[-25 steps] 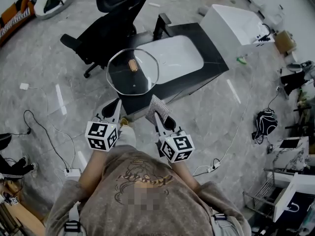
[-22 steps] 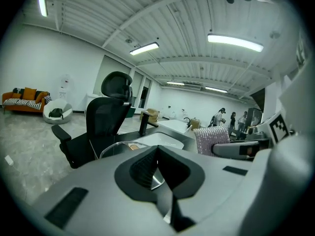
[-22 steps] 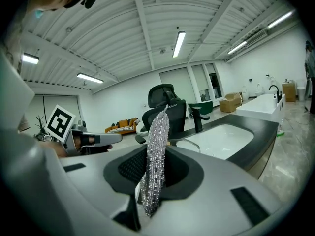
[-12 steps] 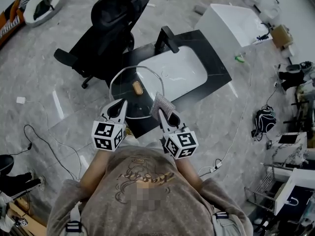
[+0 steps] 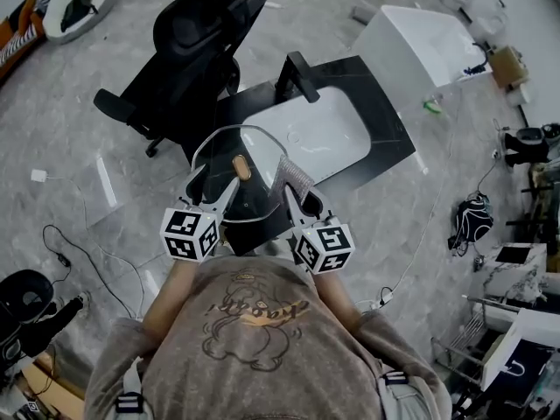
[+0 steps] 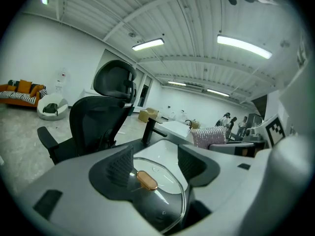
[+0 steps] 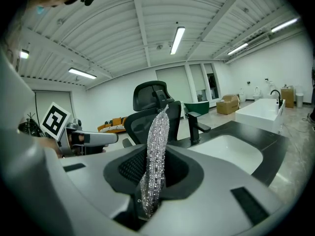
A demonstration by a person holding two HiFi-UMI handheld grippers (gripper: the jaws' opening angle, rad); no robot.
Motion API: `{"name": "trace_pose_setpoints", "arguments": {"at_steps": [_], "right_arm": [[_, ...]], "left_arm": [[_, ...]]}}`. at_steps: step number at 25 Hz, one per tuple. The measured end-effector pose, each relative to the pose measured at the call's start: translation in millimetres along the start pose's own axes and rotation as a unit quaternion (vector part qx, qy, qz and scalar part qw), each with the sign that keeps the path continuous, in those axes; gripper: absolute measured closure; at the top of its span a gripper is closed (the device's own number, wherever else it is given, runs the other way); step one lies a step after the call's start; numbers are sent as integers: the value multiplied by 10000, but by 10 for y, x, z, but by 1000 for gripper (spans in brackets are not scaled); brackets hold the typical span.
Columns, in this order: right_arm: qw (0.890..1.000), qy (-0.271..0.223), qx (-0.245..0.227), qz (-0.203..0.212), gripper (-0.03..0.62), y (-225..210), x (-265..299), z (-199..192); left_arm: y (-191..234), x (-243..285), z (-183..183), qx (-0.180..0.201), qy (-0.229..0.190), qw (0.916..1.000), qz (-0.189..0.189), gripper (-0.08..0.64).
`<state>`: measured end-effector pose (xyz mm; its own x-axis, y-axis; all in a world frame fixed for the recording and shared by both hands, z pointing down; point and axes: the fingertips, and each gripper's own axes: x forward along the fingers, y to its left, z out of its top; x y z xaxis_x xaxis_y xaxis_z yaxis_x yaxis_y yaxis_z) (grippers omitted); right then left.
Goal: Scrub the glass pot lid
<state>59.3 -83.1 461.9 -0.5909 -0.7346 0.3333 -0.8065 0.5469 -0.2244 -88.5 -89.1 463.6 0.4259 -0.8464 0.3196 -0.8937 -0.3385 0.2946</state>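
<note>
Our left tongs point(image 6: 156, 162) are opening around the lid point(image 5: 239, 168), which is at the tabletop's point(image 5: 385, 116) 7 o'clock corner, beside the sink point(image 5: 319, 134). Right tongs point(image 7: 153, 168) pinch the scrubber point(image 7: 157, 141). Chair point(image 5: 188, 59) crowds 11 o'clock; open floor point(image 5: 79, 147) at 9.

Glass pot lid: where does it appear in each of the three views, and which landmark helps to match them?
Head view: the glass pot lid is near the centre, slightly left.
Left gripper view: it is low in the centre.
Right gripper view: not in it.
Shared landmark: the black faucet shows in all three.
</note>
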Motion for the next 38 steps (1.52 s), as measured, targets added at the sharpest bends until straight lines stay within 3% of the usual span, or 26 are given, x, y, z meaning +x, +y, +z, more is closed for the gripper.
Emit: {"name": "trace_pose_setpoints", "arguments": {"at_steps": [9,19,31,35,38], "right_arm": [[9994,234,-60,242,509,-322,210,-22],[9979,556,0,323,509,-625,164,-196],[9945,935,-80,457,509,-850,294,-402],[9873,1210,-456,924,509,-846,639,-422],[9737,1354,-975,1554,509,-727,1083,-280]], "left_arm": [[180,627,-487,-61,887,9947,513,282],[338,1271,-1169,-92,1838,9778,1004,282],[368,1319,-1212,-265,1979,9714,1286,301],[361,1329,-1225,-262,1969,9713,1308,301],[355,1343,-1207,-275,1930,9715,1350,301]]}}
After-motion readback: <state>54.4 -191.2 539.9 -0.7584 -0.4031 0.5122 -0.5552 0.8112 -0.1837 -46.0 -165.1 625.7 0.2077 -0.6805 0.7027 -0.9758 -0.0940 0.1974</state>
